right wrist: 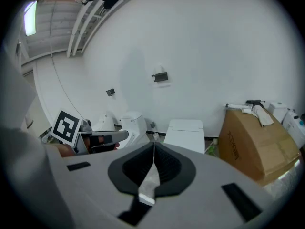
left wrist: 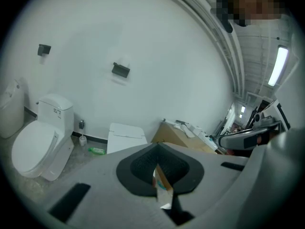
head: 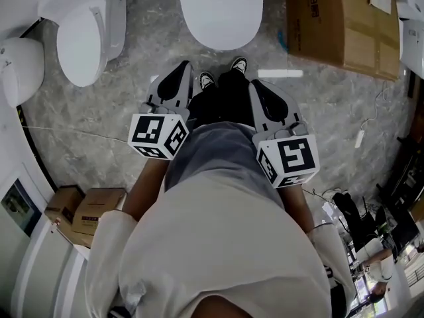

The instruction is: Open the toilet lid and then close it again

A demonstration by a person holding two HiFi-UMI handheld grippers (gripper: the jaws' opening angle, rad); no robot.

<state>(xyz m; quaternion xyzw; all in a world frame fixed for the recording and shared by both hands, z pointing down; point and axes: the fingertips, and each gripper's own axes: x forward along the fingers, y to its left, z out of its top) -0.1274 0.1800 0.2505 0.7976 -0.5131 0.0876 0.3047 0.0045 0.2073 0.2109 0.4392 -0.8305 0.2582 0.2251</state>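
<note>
Partly cropped, the toilet lid [head: 220,12] shows only its front.

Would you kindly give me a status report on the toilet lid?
Left hand-held gripper, right hand-held gripper shut, empty. Toilet lid down, untouched. Cardboard box beside it, not blocking.

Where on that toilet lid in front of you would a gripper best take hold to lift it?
Probably the rounded front edge, coming from the person's side with one jaw slipped under it. The lid lies flat and closed, and its hinge presumably sits at the far end, so the near edge should swing up most easily.
</note>
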